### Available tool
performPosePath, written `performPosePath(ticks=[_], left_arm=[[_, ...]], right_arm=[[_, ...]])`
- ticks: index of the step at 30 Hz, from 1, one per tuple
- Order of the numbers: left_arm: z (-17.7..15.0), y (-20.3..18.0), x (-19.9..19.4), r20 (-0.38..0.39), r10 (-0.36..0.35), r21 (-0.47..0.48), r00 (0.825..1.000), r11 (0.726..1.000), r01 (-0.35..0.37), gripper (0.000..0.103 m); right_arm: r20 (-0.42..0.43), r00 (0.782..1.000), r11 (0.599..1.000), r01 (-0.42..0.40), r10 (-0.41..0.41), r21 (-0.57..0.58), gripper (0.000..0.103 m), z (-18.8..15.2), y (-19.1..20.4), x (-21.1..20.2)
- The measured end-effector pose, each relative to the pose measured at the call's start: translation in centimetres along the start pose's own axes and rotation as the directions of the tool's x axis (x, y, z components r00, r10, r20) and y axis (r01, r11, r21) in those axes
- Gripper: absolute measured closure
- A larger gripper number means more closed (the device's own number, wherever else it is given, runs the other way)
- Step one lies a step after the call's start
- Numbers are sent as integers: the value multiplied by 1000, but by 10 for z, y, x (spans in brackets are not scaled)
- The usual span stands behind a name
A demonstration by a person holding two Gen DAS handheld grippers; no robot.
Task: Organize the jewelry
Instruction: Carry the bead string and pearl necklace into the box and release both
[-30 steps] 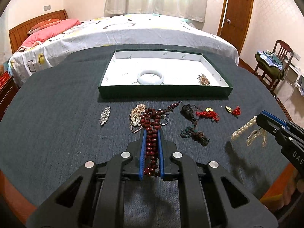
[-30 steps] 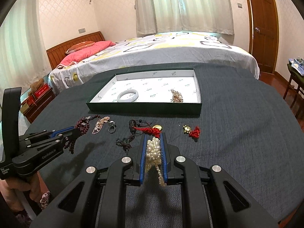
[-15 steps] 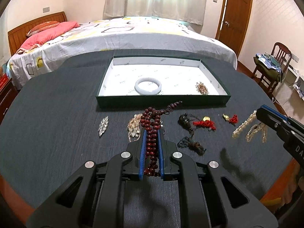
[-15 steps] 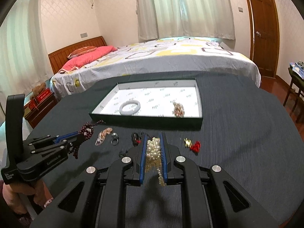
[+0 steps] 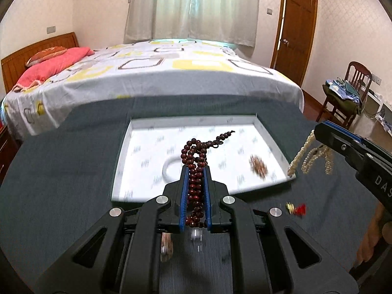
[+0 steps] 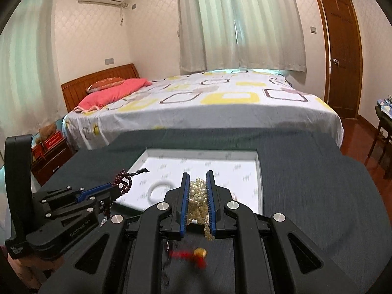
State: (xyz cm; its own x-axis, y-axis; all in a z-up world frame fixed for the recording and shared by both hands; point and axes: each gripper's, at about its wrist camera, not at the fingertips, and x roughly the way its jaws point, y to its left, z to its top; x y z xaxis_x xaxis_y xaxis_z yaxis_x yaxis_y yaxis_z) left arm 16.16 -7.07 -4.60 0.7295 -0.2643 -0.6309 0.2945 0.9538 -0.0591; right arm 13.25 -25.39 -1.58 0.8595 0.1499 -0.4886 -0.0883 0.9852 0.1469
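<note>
jaws clamped on both sides, left gripper (image 5: 195,171) on red bead strand (image 5: 196,161), right gripper (image 6: 198,180) on pearl strand (image 6: 199,196), both over the tray's (image 5: 269,132) near edge; clear the rim, lower inside apart from white bangle (image 5: 170,169), then release

Dark red bead string (image 5: 195,169) bunched, clamped in left hand-held gripper (image 5: 195,171), tail sticking up over white-lined tray (image 5: 144,152). Pearl strand (image 6: 198,196) pinched in right hand-held gripper (image 6: 198,178), loops dangling. White bangle (image 5: 169,167) & gold piece (image 5: 257,165) lie in tray.
</note>
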Motion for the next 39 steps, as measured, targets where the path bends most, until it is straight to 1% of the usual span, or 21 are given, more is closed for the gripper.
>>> performPosePath(ticks=[6, 9, 12, 15, 18, 22, 26, 28, 29, 31, 33, 34, 35, 36, 37, 38, 39], left_arm=[[38, -1, 48, 1, 5, 13, 1000, 1000, -5, 91], [55, -1, 80, -19, 7, 17, 1000, 1000, -6, 91], [64, 1, 108, -45, 12, 19, 999, 1000, -11, 91], [70, 1, 137, -78, 19, 23, 997, 1000, -18, 91], [71, 2, 159, -114, 25, 25, 993, 999, -22, 91], [67, 2, 190, -183, 41, 34, 982, 999, -36, 91], [62, 6, 211, -247, 37, 25, 968, 999, -31, 91], [60, 7, 219, -283, 24, 18, 959, 1000, -20, 86], [61, 8, 220, -290, 20, 15, 957, 1000, -16, 83], [61, 8, 220, -295, 21, 18, 955, 1000, -16, 66], [61, 8, 220, -298, 22, 18, 954, 1000, -17, 57], [60, 9, 219, -298, 19, 16, 955, 1000, -15, 55], [60, 9, 219, -298, 17, 12, 954, 1000, -14, 55], [60, 11, 220, -300, 17, 10, 954, 1000, -14, 51], [60, 11, 220, -300, 17, 7, 954, 1000, -16, 47], [60, 11, 220, -297, 18, 3, 955, 1000, -18, 45], [60, 12, 218, -292, 17, -2, 956, 1000, -18, 42]], right_arm=[[-1, 1000, 999, 28, -28, -16, 89, 24, -12, 44], [-25, 999, 999, 39, -40, -14, 89, 30, -22, 74], [-59, 997, 998, 58, -58, -15, 89, 32, -31, 104], [-111, 992, 998, 64, -63, -1, 89, 30, -43, 136], [-151, 986, 997, 74, -72, 7, 89, 27, -51, 158], [-199, 977, 997, 83, -81, 2, 89, 22, -55, 178], [-250, 965, 997, 78, -73, 8, 89, 17, -57, 191], [-273, 960, 997, 76, -68, 21, 89, 15, -58, 196], [-283, 957, 997, 72, -62, 24, 89, 16, -61, 201], [-306, 950, 997, 72, -61, 25, 88, 16, -62, 205], [-321, 945, 997, 71, -59, 26, 87, 15, -63, 208], [-324, 944, 997, 73, -61, 25, 86, 16, -63, 208], [-326, 943, 997, 74, -61, 25, 81, 16, -62, 209], [-327, 943, 997, 75, -63, 25, 74, 16, -62, 209], [-322, 944, 997, 77, -66, 23, 60, 16, -62, 208], [-314, 947, 997, 79, -69, 18, 54, 16, -61, 206], [-308, 949, 997, 79, -72, 10, 54, 16, -60, 204]])
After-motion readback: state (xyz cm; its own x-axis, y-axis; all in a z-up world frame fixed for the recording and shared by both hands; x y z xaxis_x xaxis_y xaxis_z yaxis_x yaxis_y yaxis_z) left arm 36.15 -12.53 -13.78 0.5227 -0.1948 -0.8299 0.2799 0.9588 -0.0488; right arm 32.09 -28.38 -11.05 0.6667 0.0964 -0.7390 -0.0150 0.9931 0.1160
